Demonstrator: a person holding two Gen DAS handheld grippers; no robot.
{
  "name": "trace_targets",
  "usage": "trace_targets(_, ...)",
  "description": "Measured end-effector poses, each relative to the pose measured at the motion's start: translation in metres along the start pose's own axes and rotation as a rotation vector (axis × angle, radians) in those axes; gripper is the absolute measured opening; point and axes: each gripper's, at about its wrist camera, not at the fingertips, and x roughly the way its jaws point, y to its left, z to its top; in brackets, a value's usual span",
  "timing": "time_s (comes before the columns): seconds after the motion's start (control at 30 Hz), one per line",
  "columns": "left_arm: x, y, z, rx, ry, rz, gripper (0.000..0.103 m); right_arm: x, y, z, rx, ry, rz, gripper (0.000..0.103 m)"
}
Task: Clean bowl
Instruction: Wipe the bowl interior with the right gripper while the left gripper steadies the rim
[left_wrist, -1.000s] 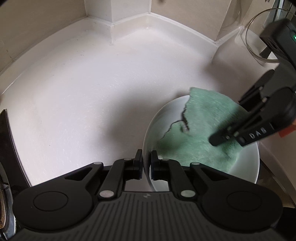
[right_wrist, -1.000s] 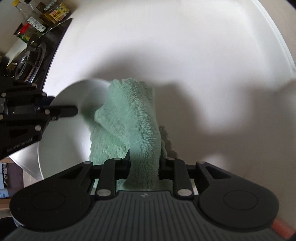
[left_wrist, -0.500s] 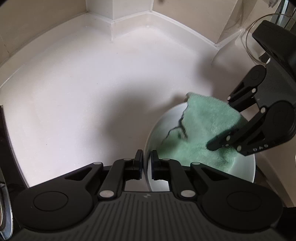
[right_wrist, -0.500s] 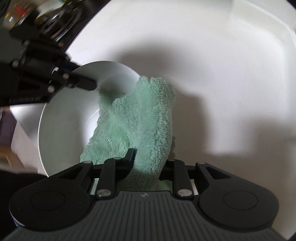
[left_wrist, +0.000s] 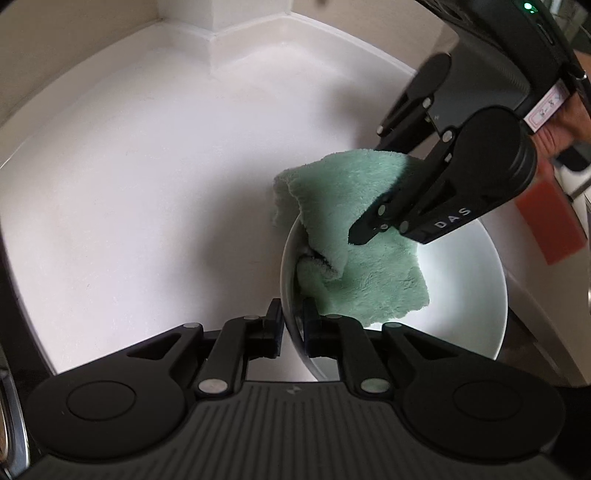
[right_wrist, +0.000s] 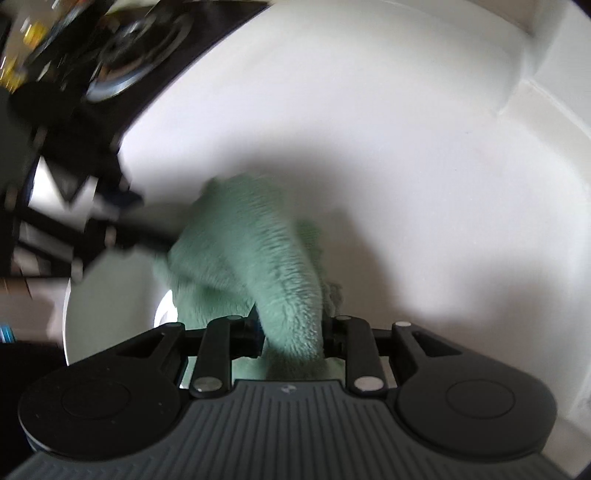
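I have a claw in each hand, and both point down at a white counter (left_wrist: 155, 192).

My left claw (left_wrist: 292, 325) sits at the near edge of the white bowl (left_wrist: 469, 295). The bowl's rim goes right between its two fingers, one finger outside the bowl and one inside. These fingers are spreading apart. I can see a little gap on each side of the rim, so they do not squeeze it now.

The bowl rests on the counter, close to the counter's front edge. A fluffy green cloth (left_wrist: 354, 206) lies partly inside it. One end of the cloth is lifted up and hangs over the far-left rim of the bowl.

My right claw (right_wrist: 293, 332) has the cloth bunched up between its fingers. The cloth fills the whole space between them, and it hangs from them, so the claw is pinching it. These fingers are spreading a bit too. In the left claw's view, this right claw (left_wrist: 373, 206) comes in from the upper right, above the bowl.

The right claw's view is blurry. At its top left I see a dark stove (right_wrist: 122, 62), and the rest there is too smeared to tell.
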Motion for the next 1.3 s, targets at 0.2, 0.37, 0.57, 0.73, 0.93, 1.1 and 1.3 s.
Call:
trace_targets(0.2, -0.003, 0.002, -0.012, -0.072, -0.047, 0.025, 0.005, 0.0, -0.009, -0.038, 0.305, 0.001, 0.025, 0.02)
trace_targets(0.37, -0.005, 0.003, -0.015, -0.06, -0.04, 0.008, 0.005, 0.006, 0.004, -0.05, 0.34, -0.017, 0.028, 0.02)
trace_targets(0.57, -0.013, 0.005, -0.009, -0.032, -0.042, 0.015, 0.006, -0.025, -0.017, -0.083, 0.275, -0.018, 0.031, 0.02)
trace_targets(0.73, -0.016, 0.006, -0.003, -0.016, -0.041, 0.013, 0.006, -0.029, -0.017, -0.086, 0.251, -0.011, 0.037, 0.02)
trace_targets(0.93, -0.012, 0.003, 0.007, 0.035, -0.026, 0.025, 0.008, -0.021, -0.006, -0.078, 0.198, -0.013, 0.033, 0.02)
trace_targets(1.1, -0.009, 0.001, 0.014, 0.065, -0.005, 0.026, 0.008, -0.021, -0.003, -0.076, 0.156, -0.006, 0.032, 0.02)
trace_targets(1.3, -0.009, -0.004, 0.014, 0.102, 0.011, 0.043, 0.005, -0.02, 0.001, -0.064, 0.078, 0.043, 0.015, 0.02)
